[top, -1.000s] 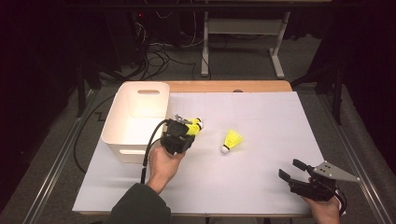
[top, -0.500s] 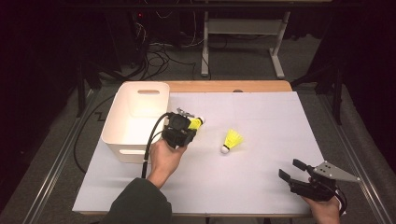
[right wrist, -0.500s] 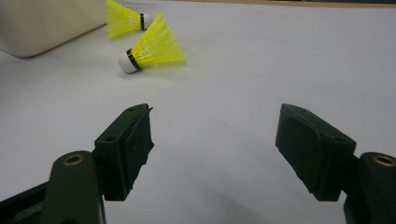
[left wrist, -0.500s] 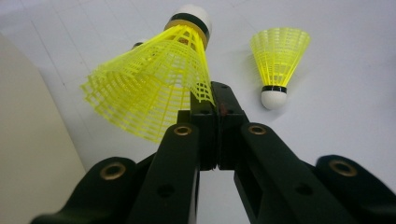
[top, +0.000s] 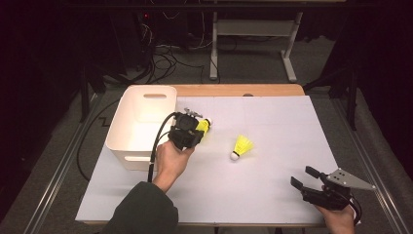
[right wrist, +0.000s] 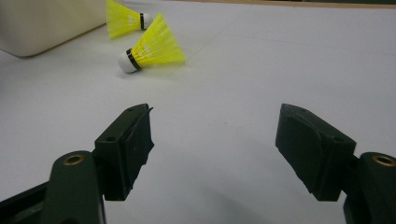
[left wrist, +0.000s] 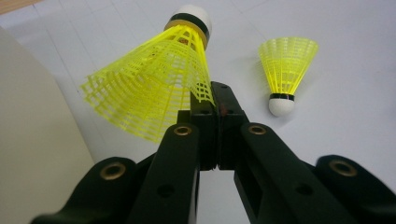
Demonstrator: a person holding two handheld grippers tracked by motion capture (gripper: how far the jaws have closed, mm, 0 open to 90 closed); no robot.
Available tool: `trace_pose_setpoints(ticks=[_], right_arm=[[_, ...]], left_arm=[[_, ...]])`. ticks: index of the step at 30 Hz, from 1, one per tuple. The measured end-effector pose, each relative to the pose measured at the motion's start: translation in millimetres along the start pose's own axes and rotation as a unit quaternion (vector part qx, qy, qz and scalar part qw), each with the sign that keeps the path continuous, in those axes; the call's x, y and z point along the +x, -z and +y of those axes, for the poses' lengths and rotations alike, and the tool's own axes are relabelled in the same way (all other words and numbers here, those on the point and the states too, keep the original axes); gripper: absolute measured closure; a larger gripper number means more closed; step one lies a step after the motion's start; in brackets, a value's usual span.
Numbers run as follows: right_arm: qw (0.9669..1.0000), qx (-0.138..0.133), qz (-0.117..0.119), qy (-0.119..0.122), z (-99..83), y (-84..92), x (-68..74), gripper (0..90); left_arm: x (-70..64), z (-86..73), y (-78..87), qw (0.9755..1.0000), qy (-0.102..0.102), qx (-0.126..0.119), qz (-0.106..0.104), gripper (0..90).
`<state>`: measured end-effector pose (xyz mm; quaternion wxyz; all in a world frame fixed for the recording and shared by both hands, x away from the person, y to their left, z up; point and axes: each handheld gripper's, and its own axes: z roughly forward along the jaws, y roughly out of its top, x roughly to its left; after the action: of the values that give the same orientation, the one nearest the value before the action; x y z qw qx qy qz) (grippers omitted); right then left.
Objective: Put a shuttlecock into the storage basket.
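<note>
White paper (top: 272, 122) covers the table we work at, with a strip of wood (top: 234, 90) bare along its far edge and a dark floor with cables and a desk frame beyond.

Our left hand (top: 171, 161) hides most of the left gripper (top: 197, 127) in the high view, so from above we can make out little more than its black body, its cable and a bit of yellow at its tip. The left gripper view settles it: the jaws are pressed together on the edge of the yellow skirt of a shuttlecock (left wrist: 156, 86), which tilts with its white cork end pointing away from us. It is held just beside the white bin (top: 141, 124), whose wall is a pale blur at the left edge of that view.

Inside the bin we see nothing but its bright white floor, though the near wall cuts off part of it from view.

A second shuttlecock (top: 241, 146) lies on its side on the paper, well apart from the bin, cork end toward us.

Our right gripper (top: 308, 178) rests near the table's front right corner, its jaws standing wide apart with nothing between them. Our right hand (top: 338, 217) is cut off by the bottom edge.
</note>
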<state>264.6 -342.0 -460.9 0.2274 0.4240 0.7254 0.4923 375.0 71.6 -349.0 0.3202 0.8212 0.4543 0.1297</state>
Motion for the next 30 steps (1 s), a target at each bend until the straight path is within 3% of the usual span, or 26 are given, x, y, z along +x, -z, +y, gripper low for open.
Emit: trace_pose_setpoints(ticks=[16, 30], right_arm=[[1.0000, 0.000, 0.001, 0.000, -0.1, -0.5, 0.0, 27.5], [1.0000, 0.005, 0.005, 0.003, -0.1, -2.2, 0.2, 27.4]], left_arm=[[10.5, 12.9, 13.7, 0.9999, 0.007, -0.008, -0.004, 88.9], [21.5, 21.7, 28.1, 0.9999, 0.009, -0.011, 0.006, 88.9]])
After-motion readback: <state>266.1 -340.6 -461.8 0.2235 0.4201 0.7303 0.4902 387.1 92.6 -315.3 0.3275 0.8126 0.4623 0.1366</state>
